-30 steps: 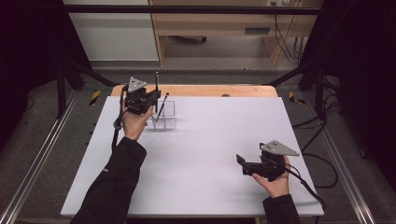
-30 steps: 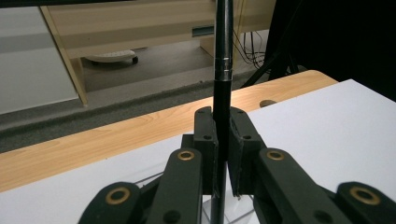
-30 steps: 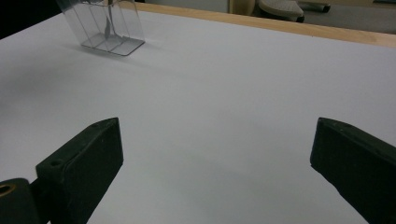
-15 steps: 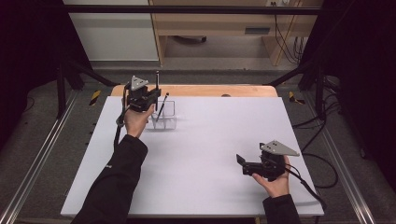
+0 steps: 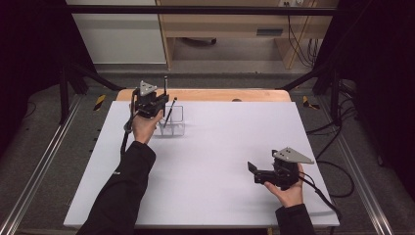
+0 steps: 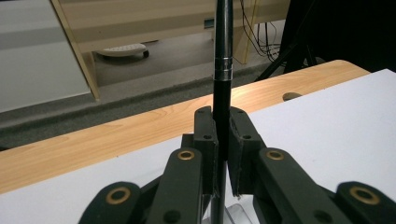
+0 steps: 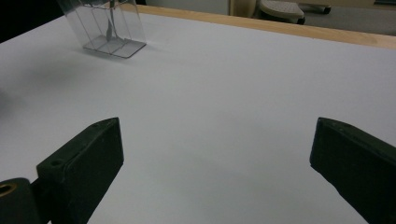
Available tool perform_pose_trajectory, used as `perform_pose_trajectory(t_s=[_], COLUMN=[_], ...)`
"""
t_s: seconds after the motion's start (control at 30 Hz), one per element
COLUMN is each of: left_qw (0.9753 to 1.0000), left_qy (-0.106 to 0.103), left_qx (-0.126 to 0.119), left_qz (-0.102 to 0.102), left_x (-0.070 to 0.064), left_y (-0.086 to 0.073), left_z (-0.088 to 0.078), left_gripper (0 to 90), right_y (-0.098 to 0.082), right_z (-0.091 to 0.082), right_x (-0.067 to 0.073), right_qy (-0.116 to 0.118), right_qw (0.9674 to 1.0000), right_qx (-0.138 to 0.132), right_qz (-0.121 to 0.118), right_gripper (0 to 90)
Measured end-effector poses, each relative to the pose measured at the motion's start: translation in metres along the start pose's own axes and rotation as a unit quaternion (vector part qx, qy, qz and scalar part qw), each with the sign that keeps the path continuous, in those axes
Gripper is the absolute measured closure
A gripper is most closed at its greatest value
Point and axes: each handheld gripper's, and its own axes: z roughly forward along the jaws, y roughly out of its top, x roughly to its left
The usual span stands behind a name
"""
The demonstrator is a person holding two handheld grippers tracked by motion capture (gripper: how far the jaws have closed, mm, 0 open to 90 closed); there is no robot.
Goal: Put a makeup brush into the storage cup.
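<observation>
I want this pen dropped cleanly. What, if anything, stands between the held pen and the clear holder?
Nothing visible does. The left gripper grips the pen upright beside the clear holder, where another pen already leans; that pen might crowd the slot.

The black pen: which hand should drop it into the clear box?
Left, probably. The left gripper already clamps the black pen upright beside the clear box. The right gripper rests open, far across the table.

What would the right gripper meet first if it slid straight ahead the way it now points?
Probably nothing soon: the right gripper, fingers open, points across bare white table. The clear holder stands far off to the left of that line, though depth is hard to judge.
</observation>
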Motion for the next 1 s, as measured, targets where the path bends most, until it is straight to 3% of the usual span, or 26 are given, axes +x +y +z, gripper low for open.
perform_pose_trajectory(t_s=[1.0], left_qw=[0.9999], left_qy=[0.006], left_qx=[0.01], left_qz=[-0.004], left_x=[0.005], left_y=[-0.028], left_z=[0.008], left_gripper=[82.8], right_y=[0.0], right_z=[0.001], right_x=[0.001], right_qy=[0.002], right_qw=[1.0], right_qx=[0.0], right_qz=[0.002], right_gripper=[3.7])
